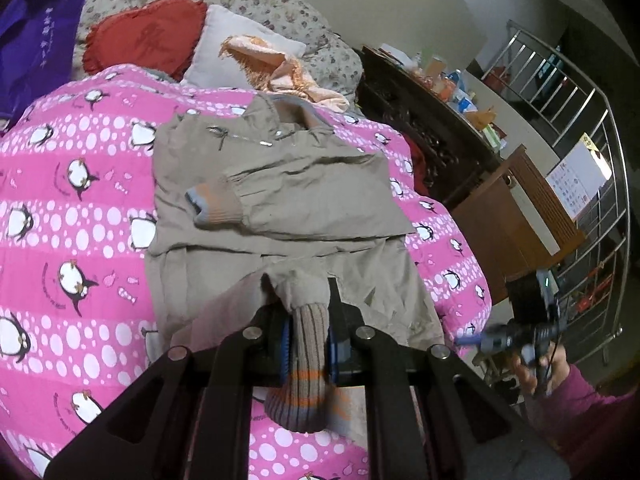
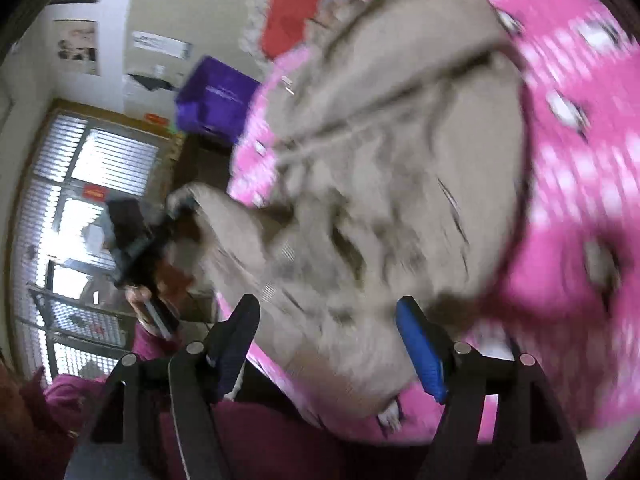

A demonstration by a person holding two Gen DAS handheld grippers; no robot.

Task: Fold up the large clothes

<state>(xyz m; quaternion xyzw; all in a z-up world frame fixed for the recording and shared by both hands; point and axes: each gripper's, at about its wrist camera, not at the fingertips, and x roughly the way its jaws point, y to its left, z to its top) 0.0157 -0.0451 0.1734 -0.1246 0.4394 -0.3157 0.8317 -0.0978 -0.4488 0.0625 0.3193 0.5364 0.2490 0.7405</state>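
Left tool (image 1: 308,344) pinches my khaki jacket's (image 1: 280,184) ribbed sleeve cuff (image 1: 306,364) over the pink bed quilt (image 1: 80,220) so I can fold that sleeve across, while my right tool (image 2: 328,344) hangs spread, empty.

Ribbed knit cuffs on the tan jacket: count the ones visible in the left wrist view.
2. One ribbed knit cuff lies folded across the tan jacket on the pink penguin quilt. The other cuff is clamped in the left gripper.
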